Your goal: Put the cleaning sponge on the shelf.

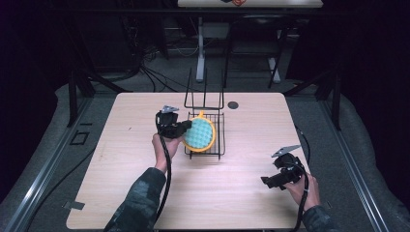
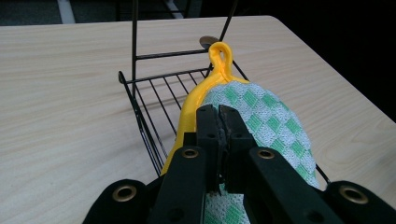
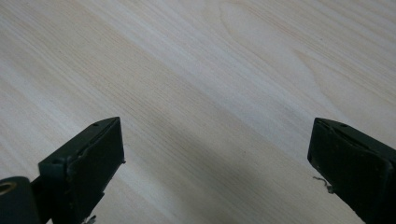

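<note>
Our left gripper (image 2: 218, 122) pinches the pot holder (image 2: 266, 122) over the wire rack (image 2: 154, 100), while our right gripper's (image 3: 217, 158) jaws stand spread above the counter (image 3: 210, 70).

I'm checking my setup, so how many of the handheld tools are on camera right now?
2. The left tool is shut on the green-checked pot holder over the wire rack at mid-table. The right tool is open above bare wood near the table's front right corner.
</note>
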The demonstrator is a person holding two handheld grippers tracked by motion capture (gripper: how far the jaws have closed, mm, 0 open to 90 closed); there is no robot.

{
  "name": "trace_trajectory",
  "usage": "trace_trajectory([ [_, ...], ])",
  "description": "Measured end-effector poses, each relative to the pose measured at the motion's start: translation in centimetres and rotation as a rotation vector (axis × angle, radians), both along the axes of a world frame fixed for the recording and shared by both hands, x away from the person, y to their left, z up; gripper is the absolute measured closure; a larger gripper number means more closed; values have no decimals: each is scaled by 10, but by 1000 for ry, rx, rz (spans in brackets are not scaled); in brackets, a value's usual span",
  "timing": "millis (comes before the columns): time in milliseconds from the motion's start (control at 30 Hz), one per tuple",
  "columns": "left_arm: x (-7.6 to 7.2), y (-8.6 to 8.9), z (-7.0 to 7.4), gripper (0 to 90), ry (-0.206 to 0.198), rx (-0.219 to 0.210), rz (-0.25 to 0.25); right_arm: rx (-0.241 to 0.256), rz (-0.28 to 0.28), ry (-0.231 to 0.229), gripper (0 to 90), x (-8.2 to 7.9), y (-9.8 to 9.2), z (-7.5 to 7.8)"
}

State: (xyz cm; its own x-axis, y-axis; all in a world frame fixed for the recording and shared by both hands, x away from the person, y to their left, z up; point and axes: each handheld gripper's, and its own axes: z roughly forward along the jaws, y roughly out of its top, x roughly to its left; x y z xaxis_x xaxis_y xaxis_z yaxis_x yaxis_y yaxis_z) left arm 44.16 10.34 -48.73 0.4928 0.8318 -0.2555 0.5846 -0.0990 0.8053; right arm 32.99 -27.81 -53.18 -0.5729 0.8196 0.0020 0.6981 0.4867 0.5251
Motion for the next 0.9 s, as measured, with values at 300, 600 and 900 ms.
trace_trajectory([
  [300,2,-9,-6,881,-7,4,16,-4,4,1,31,0,-1,0],
  [600,5,-13,-11,881,-7,8,31,1,2,1,33,0,-1,0],
  [900,3,-15,-20,880,-12,15,58,-2,5,0,33,-1,-1,0],
])
